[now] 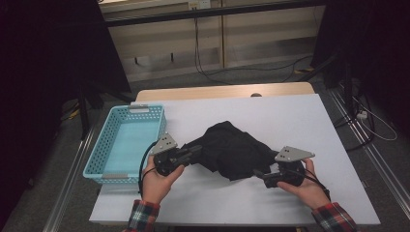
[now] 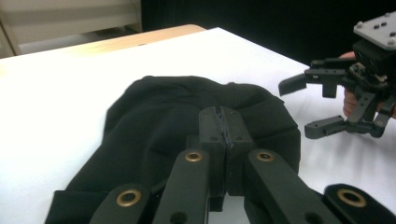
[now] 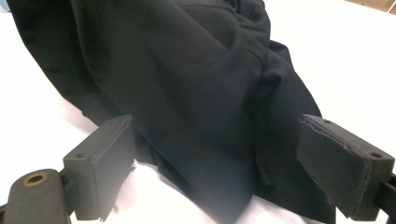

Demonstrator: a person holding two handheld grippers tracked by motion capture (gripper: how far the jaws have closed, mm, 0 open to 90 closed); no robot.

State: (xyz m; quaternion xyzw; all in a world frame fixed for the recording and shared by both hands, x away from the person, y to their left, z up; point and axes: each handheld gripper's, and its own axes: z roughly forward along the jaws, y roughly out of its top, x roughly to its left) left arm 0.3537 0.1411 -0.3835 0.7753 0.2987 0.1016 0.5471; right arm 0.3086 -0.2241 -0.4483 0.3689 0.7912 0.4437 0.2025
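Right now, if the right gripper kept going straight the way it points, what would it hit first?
Most likely the black cloth: the right gripper has its jaws open around the cloth's near edge, which lies on the white table just ahead. Depth is hard to judge.

White bench (image 1: pixel 300 121), wooden strip along far edge. Black cloth (image 1: pixel 232 150) crumpled at middle. Blue basket (image 1: pixel 109 140) on left edge, well apart from cloth.

left tool (image 2: pixel 226 128): jaws together | black cloth (image 2: pixel 154 135): on white table (image 2: pixel 56 93) | right tool (image 2: pixel 310 105): agape
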